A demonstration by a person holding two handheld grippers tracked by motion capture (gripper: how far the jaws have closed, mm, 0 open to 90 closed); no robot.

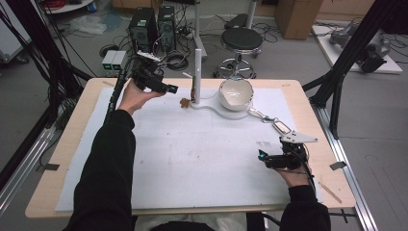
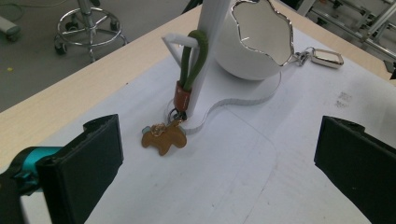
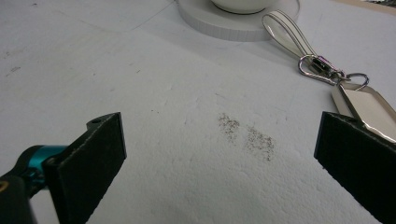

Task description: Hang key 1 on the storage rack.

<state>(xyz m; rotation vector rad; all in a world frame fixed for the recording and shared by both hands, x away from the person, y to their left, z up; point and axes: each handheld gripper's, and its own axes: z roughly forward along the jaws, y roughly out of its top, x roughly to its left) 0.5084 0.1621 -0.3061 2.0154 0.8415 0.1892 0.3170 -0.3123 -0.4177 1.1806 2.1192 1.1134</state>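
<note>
High view: the left gripper (image 1: 169, 88) hangs beside the white post (image 1: 197, 72), the forearm stretched far across the table (image 1: 67, 144). The right gripper (image 1: 263, 158) rests low on the white sheet, near the silver keychain (image 1: 281, 126).

Left gripper view: the green-looped keychain (image 2: 192, 60) hangs over the post's peg so that its brown dog charm (image 2: 164, 137) lies at the base; the jaws stand wide apart and empty, aimed at it. The white bowl (image 2: 254, 44) sits just behind.

Right gripper view: jaws fully spread, holding nothing, the silver keychain (image 3: 322, 65) lying flat just ahead.
</note>
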